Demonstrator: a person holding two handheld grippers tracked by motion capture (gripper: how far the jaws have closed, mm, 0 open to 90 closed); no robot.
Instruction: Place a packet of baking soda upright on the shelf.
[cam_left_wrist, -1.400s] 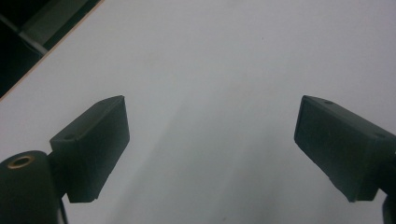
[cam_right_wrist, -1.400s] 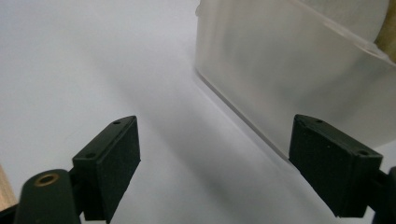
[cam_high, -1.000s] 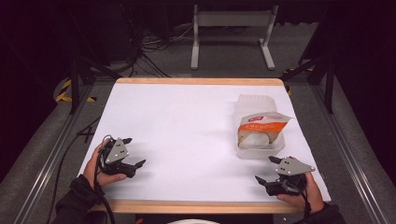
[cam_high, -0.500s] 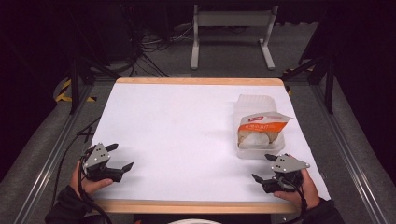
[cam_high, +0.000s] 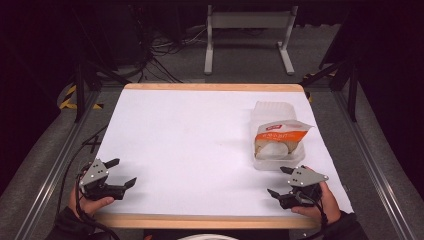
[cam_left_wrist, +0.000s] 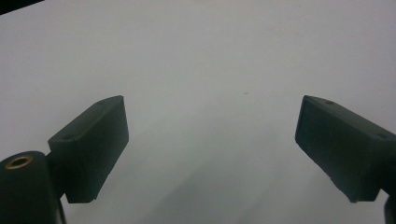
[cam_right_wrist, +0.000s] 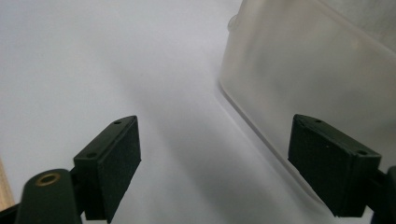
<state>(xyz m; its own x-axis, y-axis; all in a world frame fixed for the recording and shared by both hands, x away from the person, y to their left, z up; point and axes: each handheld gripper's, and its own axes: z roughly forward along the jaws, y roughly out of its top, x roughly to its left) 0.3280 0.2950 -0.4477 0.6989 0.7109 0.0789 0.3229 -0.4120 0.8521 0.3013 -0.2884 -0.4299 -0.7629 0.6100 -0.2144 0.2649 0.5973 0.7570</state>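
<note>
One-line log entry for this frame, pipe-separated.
left gripper: open, near-left table edge | right gripper: open, beside container | clear container: holds orange-labelled bag, untouched

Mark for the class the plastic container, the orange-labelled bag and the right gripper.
plastic container (cam_high: 272, 109): high view, far rim.
orange-labelled bag (cam_high: 280, 136): high view, orange label.
right gripper (cam_high: 280, 181): high view, midway between its open jaws.
</note>
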